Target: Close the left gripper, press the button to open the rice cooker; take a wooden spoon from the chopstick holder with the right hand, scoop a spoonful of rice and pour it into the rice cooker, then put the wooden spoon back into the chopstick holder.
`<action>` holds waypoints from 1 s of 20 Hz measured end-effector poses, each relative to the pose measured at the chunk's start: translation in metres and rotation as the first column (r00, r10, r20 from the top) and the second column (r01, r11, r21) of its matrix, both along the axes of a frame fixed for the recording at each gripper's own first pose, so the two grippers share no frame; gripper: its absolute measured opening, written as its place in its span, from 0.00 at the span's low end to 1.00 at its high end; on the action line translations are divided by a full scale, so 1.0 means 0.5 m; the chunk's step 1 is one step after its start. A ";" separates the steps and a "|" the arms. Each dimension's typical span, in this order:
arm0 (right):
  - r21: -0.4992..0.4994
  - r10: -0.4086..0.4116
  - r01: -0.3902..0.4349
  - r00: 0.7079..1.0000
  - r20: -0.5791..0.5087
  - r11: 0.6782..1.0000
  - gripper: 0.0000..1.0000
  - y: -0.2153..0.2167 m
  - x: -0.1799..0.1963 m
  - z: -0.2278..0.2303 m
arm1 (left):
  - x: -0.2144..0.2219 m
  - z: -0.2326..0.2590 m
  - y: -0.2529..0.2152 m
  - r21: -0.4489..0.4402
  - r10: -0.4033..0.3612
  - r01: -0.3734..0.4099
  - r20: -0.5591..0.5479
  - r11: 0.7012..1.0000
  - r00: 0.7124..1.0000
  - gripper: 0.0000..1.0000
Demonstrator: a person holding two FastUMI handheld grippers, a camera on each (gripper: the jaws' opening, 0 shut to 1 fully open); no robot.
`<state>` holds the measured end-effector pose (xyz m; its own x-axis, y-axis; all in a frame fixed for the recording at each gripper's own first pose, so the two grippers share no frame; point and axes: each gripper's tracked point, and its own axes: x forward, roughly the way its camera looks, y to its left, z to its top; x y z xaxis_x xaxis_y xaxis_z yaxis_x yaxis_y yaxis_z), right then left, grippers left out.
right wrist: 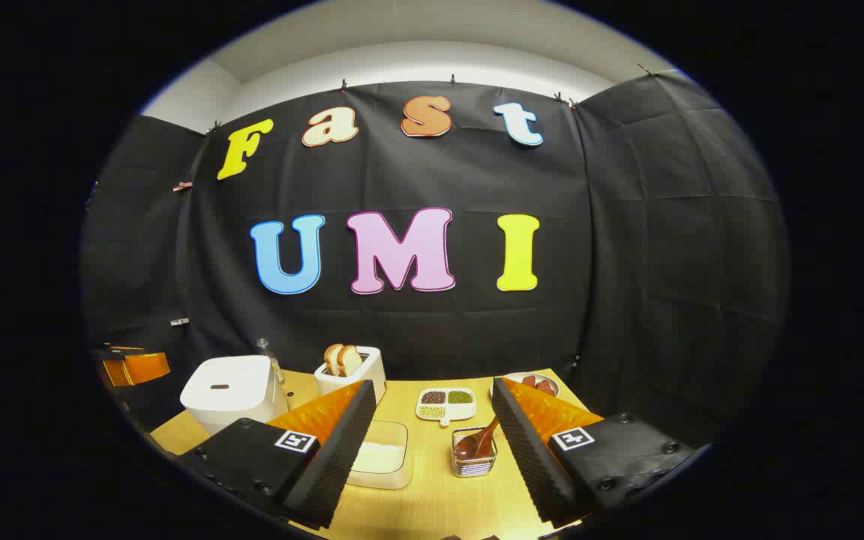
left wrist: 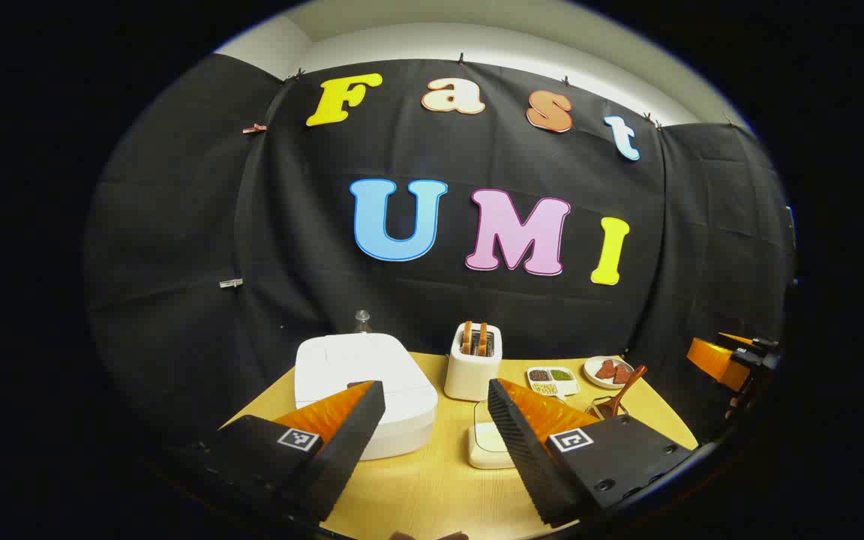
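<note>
Both grippers hover spread wide above the wooden table (right wrist: 432, 495), holding nothing. Ahead of the left gripper (left wrist: 436, 427), the closed white rice cooker (left wrist: 364, 390) sits behind its left finger. Between the right gripper's (right wrist: 432, 442) fingers stands the chopstick holder (right wrist: 474, 457) with the wooden spoon (right wrist: 477, 439) inside, a rice container (right wrist: 379, 454) just left.

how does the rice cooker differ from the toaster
The rice cooker is wide, squat and rounded; the toaster is narrower and boxier. The rice cooker's lid is shut, hiding its inside; the toaster's top is open, with two bread slices sticking up. Both are white and stand on the wooden table.
</note>
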<state>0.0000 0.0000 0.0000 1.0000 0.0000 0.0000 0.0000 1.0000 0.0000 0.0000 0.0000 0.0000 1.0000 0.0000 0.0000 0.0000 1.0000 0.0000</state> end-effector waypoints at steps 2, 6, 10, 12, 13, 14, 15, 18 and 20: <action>-0.005 0.008 -0.008 1.000 -0.002 1.000 0.98 0.007 -0.003 0.001 | -0.002 -0.001 0.007 0.006 0.001 -0.001 0.003 1.000 1.000 0.96; -0.013 0.014 -0.014 1.000 -0.010 1.000 0.98 0.021 -0.009 0.008 | -0.007 0.004 0.024 0.005 0.000 0.000 0.022 1.000 1.000 0.96; -0.026 -0.005 0.005 1.000 0.013 1.000 0.98 0.031 -0.020 0.036 | -0.019 0.005 0.043 0.023 -0.017 0.016 0.036 1.000 0.999 0.96; -0.029 -0.027 0.028 0.999 0.024 0.999 0.98 0.030 -0.030 0.044 | -0.026 0.007 0.051 0.039 -0.030 0.029 0.042 0.999 0.999 0.95; -0.029 -0.037 0.038 0.999 0.026 0.999 0.98 0.031 -0.036 0.045 | -0.030 0.006 0.053 0.042 -0.039 0.037 0.042 0.998 0.998 0.96; -0.030 -0.042 0.043 0.999 0.025 0.999 0.98 0.033 -0.043 0.042 | -0.032 0.004 0.056 0.041 -0.046 0.044 0.040 0.998 0.998 0.95; -0.033 -0.046 0.047 0.999 0.022 0.998 0.98 0.033 -0.049 0.039 | -0.035 0.004 0.058 0.039 -0.053 0.051 0.038 0.998 0.998 0.96; -0.059 -0.058 0.060 0.998 0.025 0.996 0.98 0.033 -0.065 0.035 | -0.035 -0.003 0.055 0.017 -0.074 0.073 0.023 0.997 0.997 0.96; -0.069 -0.061 0.062 0.998 0.024 0.996 0.98 0.034 -0.062 0.028 | -0.031 -0.001 0.056 0.008 -0.079 0.079 0.011 0.997 0.997 0.96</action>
